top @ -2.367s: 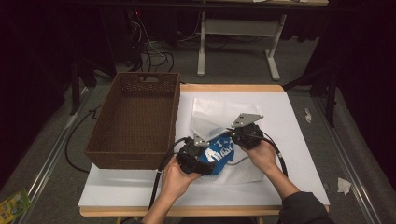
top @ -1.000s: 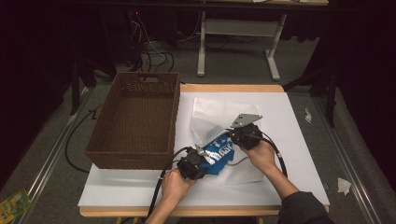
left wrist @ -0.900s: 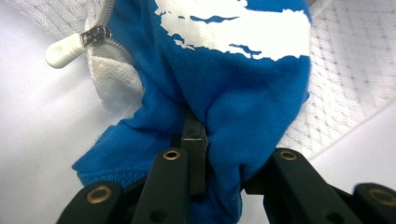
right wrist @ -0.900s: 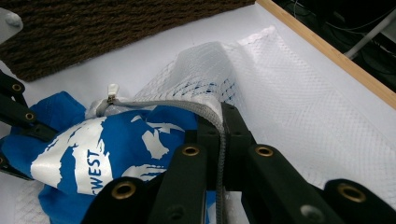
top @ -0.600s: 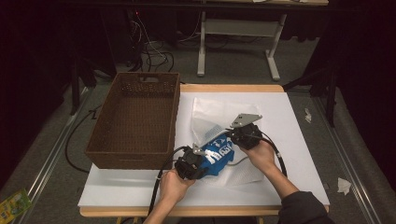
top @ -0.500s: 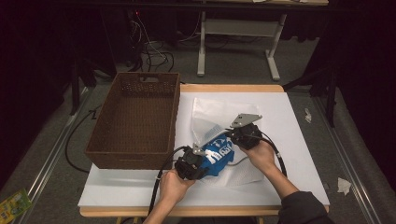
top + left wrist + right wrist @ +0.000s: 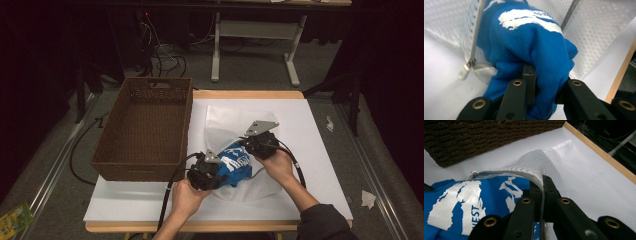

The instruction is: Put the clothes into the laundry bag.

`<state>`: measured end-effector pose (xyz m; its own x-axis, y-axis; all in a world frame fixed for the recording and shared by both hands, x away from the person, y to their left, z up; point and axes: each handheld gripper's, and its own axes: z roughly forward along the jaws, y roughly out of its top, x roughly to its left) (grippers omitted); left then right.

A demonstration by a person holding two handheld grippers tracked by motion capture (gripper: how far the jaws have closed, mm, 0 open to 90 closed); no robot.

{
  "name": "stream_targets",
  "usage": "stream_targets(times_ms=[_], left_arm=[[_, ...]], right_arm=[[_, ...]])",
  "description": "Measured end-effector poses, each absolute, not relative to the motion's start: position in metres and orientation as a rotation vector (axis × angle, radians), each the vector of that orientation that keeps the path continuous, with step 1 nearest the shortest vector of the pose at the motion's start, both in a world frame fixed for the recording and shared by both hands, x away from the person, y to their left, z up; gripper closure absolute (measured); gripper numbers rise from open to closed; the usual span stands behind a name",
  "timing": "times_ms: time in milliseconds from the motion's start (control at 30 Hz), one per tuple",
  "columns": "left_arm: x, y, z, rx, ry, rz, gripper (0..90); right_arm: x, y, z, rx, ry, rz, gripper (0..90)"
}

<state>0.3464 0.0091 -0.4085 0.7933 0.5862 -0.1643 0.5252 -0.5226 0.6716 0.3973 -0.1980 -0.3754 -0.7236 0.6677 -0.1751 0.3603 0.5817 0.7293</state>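
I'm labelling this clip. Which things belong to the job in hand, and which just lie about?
In the job: blue garment, mesh bag, left gripper, right gripper.
Lying about: basket, paper scraps, green packet.

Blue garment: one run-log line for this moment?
left gripper shut on blue garment | right gripper shut on mesh bag zipper edge
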Motion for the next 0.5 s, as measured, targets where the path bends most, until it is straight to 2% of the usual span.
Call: stream_targets(times_ms=[500], left_arm=[[0.355,-0.005,-0.389,2.186,0.802,0.150,77.2]], right_arm=[[0.396,-0.192,-0.373,0.784,2.391,0.966,89.5]])
